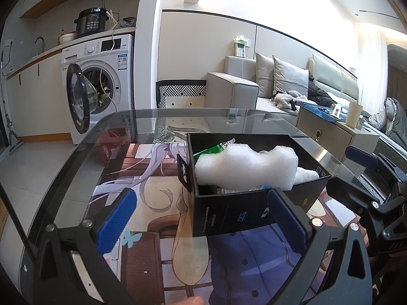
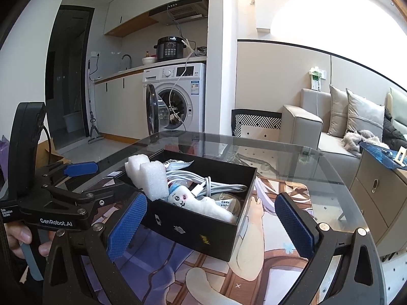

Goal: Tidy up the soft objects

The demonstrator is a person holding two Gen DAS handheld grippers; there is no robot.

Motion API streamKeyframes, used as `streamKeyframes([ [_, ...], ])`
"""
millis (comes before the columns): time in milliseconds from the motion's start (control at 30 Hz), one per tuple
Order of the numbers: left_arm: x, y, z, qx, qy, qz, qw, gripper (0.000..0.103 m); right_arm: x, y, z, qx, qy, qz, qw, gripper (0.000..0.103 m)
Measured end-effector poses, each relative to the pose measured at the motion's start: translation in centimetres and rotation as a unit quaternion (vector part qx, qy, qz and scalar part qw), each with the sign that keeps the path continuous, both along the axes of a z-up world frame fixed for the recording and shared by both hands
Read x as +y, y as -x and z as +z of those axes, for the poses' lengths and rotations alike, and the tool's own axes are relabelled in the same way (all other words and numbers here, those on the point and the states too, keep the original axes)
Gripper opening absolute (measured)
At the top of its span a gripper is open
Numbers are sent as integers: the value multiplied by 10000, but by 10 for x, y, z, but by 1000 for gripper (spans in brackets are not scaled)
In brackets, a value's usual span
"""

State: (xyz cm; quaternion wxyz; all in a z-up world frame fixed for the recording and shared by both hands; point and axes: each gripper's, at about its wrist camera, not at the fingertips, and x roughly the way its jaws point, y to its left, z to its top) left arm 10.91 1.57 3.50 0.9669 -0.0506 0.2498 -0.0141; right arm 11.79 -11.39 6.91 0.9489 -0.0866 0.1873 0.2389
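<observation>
A black open box (image 1: pixel 229 213) stands on the glass table (image 1: pixel 142 124). A white foam block (image 1: pixel 244 167) lies across its top, over a green packet (image 1: pixel 211 150). The right wrist view shows the foam block (image 2: pixel 150 178) at the near-left corner of the box (image 2: pixel 193 226), a white plush toy (image 2: pixel 203 203) and a coiled white cable (image 2: pixel 218 185). My left gripper (image 1: pixel 202 219) is open, its fingers either side of the box's near end. My right gripper (image 2: pixel 211 226) is open too, straddling the box's near corner. Neither touches the contents.
An illustrated mat (image 1: pixel 157 218) lies under the glass. A washing machine (image 1: pixel 101 84) with its door open stands beyond the table's far left. A patterned chair (image 1: pixel 182 94), a sofa (image 1: pixel 241 89) and a beige cabinet (image 2: pixel 376 185) lie beyond and to the right. A hand (image 2: pixel 23 239) holds the left gripper's handle.
</observation>
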Motion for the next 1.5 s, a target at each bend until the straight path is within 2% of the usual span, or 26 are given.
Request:
streamKeyframes([
  [1500,-4,0,-2,22,-121,114,9999,103,0,0,2,43,-15,-24,10000,102],
])
